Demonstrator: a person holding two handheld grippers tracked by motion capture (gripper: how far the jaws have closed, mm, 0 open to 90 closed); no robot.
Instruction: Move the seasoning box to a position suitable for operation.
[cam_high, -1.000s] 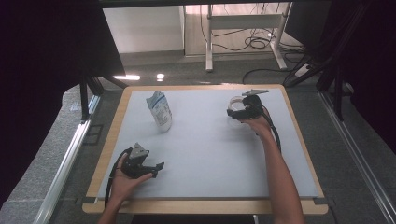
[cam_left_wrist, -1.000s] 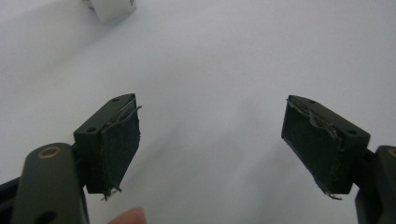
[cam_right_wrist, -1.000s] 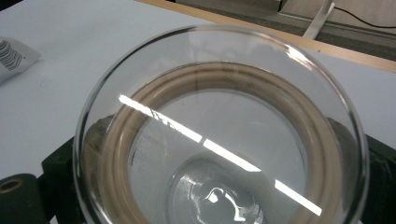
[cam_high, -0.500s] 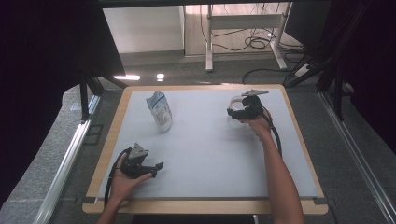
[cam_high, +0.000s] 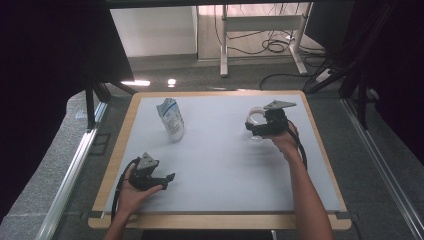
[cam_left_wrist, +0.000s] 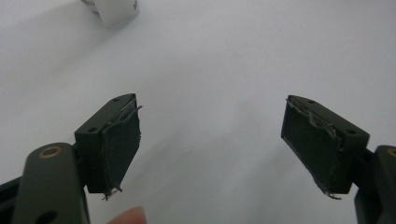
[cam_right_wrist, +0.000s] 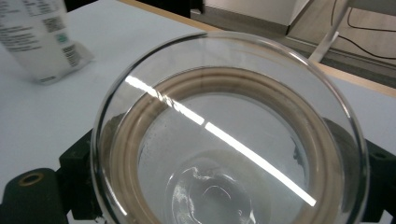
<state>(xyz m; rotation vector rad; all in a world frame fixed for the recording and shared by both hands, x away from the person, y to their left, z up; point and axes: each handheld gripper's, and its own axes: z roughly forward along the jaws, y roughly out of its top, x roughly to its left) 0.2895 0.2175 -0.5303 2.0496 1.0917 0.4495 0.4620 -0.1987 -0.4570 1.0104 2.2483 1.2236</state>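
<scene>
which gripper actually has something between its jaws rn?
The right gripper: a round clear glass lid with a tan seal ring sits clamped between its jaws. The left gripper stands open over bare table.

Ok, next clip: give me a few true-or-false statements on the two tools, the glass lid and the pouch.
1. The right tool grips a round glass lid. True.
2. The left tool holds the pouch. False: its jaws are open with nothing between them; the pouch stands apart, farther up the table.
3. The lid has a beige ring inside its rim. True.
4. The pouch lies flat under the lid. False: it stands upright, well to the side of the lid.
5. The left hand rests near the table's near edge. True.
</scene>
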